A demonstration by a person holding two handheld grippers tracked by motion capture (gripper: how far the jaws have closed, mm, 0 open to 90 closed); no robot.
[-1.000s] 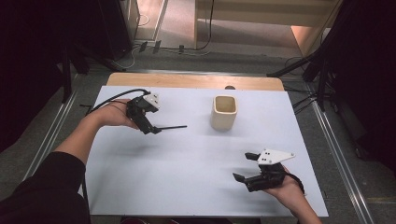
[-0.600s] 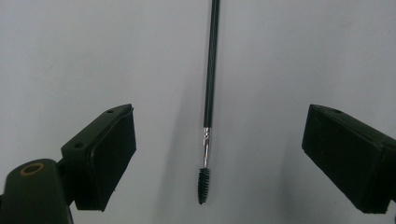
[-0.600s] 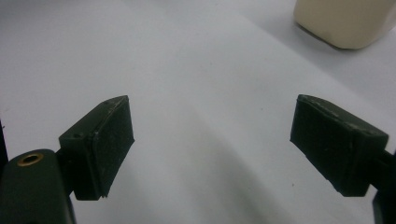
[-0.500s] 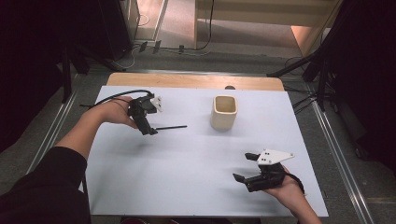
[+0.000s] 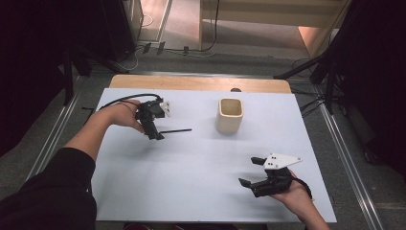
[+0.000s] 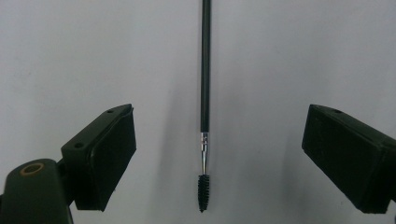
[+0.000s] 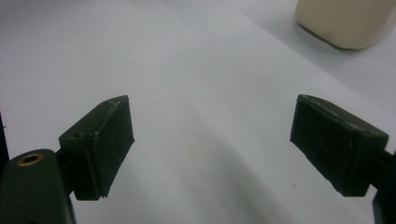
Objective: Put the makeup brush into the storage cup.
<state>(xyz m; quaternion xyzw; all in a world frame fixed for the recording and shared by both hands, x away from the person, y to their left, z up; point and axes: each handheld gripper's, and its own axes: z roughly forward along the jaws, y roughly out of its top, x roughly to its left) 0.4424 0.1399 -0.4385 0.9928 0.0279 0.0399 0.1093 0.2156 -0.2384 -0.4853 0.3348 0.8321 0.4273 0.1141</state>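
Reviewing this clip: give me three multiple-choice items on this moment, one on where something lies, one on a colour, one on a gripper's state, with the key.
1. Where does the brush lie?
A. inside the cup
B. on the table, between the left gripper's jaws
C. under the right gripper

2. What colour is the cup?
A. cream
B. red
C. black

3. How is the left gripper set?
A. shut on the brush
B. shut on nothing
C. open, jaws clear of the brush

Key: 1 B, the left gripper view shows the brush flat on the white table midway between the jaws. 2 A, its walls read pale cream in the high view. 3 C, wide gaps show on both sides of the handle.
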